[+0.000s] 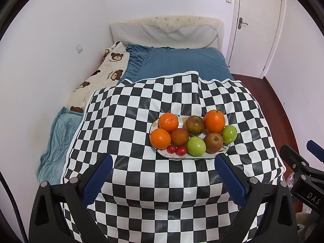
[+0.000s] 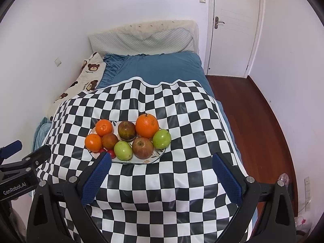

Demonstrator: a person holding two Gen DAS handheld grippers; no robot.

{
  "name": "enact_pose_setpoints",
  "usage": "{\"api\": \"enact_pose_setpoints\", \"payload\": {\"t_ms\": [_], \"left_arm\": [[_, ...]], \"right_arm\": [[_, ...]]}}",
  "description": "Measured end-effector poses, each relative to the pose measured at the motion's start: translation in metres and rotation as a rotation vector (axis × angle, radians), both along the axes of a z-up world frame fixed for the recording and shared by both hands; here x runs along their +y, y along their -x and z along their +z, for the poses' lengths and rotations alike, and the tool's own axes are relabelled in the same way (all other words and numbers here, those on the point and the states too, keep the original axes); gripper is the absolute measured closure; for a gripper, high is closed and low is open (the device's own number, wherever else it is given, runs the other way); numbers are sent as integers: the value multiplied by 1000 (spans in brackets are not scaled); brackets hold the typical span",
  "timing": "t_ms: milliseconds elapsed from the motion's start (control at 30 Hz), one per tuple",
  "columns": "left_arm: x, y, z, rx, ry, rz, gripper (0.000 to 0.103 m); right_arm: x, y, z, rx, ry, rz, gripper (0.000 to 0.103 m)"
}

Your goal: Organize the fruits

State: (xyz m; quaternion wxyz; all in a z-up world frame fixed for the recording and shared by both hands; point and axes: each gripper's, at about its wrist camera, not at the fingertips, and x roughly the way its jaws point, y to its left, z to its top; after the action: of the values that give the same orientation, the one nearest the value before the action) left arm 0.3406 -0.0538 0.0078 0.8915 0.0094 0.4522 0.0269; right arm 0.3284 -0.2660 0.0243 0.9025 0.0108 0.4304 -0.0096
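Fruit fills the plate [image 1: 224, 148] on the checkered cloth [image 1: 141, 105]: oranges, apples, two cherry tomatoes [image 1: 178, 149] at its near rim; left gripper [image 1: 163, 177] and right gripper [image 2: 162, 175] both gape empty.

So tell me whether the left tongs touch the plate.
Apart. In the left wrist view the left tongs hang open short of the plate, checkered cloth showing between.

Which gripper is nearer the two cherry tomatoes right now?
Left, marginally. The cherry tomatoes sit centred just beyond the open left gripper; the open right gripper is offset to their right.
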Motion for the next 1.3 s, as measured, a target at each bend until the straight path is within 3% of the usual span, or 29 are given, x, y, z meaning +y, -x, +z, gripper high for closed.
{"api": "enact_pose_setpoints", "payload": {"t_ms": [1300], "left_arm": [[-1, 8, 1, 1, 5, 10, 0]], "right_arm": [[7, 4, -2, 10, -12, 37, 2]]}}
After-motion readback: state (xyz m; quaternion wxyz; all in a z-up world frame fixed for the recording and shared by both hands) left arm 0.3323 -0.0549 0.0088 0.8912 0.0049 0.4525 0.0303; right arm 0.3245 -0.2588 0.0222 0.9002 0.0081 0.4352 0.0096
